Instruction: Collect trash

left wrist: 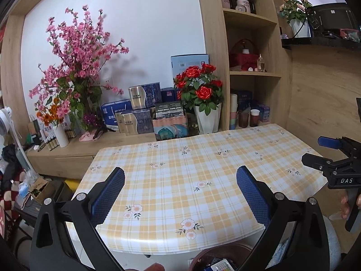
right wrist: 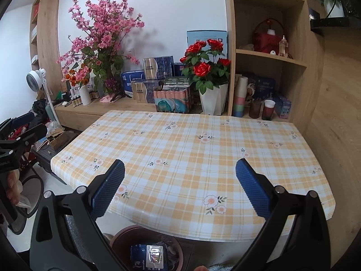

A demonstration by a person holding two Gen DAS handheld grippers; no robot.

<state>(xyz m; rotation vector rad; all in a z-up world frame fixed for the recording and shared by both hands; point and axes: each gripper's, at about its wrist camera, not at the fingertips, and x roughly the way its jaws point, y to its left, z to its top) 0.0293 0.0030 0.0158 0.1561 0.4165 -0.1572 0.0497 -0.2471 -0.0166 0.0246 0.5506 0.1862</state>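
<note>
A table with a yellow plaid flowered cloth (left wrist: 180, 169) fills the middle of both views (right wrist: 191, 153). A brown bin (right wrist: 126, 237) stands on the floor below the table's near edge, with a dark blue packet (right wrist: 149, 257) and other wrappers inside; its rim also shows in the left wrist view (left wrist: 212, 251). My left gripper (left wrist: 180, 194) is open and empty above the table's near edge. My right gripper (right wrist: 180, 187) is open and empty, also above the near edge. The right gripper shows at the right edge of the left wrist view (left wrist: 327, 155).
A wooden sideboard (left wrist: 74, 151) behind the table holds pink blossoms (left wrist: 79, 52), red roses in a white pot (right wrist: 209, 72) and several boxes. Shelves (right wrist: 266, 54) stand at the back right with cups. A white fan (right wrist: 36, 76) and clutter lie at the left.
</note>
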